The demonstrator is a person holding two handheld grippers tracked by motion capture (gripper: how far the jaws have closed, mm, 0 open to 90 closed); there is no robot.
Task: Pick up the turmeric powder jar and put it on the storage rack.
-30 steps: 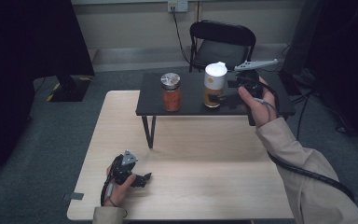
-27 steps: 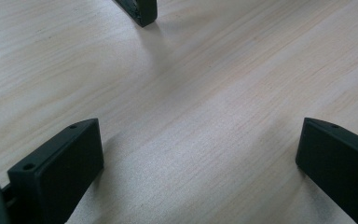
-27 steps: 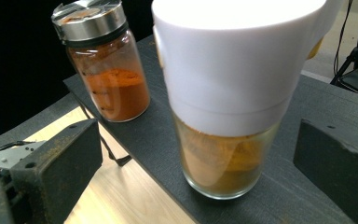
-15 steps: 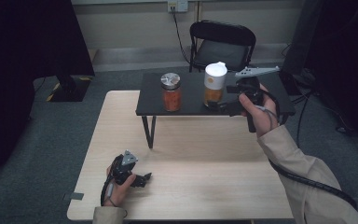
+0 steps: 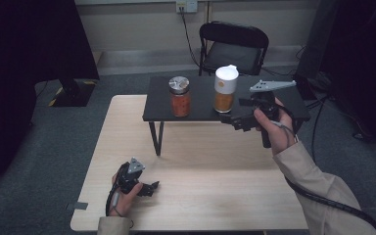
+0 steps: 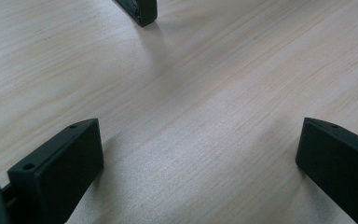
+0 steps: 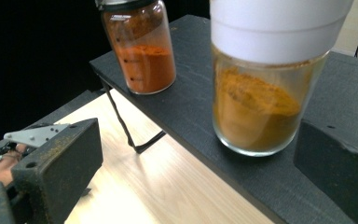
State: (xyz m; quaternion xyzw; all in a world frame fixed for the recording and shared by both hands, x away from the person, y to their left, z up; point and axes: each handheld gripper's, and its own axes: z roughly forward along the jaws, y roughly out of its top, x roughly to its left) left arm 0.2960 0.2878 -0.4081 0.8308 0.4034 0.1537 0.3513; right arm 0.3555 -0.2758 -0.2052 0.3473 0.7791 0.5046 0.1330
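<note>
Jars: two stand on the black shelf (image 5: 293, 105) at the worktop's (image 5: 215, 196) twelve o'clock edge. One jar with the white lid (image 5: 224, 89) holds yellow-orange powder; the other jar with the metal lid (image 5: 179, 96), at its nine o'clock, holds red-orange powder. The right tool (image 5: 236, 121), jaws apart, sits just beside the white-lidded jar. The left tool (image 5: 149, 187), jaws apart, rests at seven o'clock on the worktop.

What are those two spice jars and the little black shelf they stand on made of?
The white-capped jar looks like clear glass: the yellow powder shows through, and the rim glints. Its cap is matt white, probably plastic. The red-powder jar also looks like glass, with a shiny, likely metal lid. The shelf seems to be black-painted wood, faintly grained.
</note>
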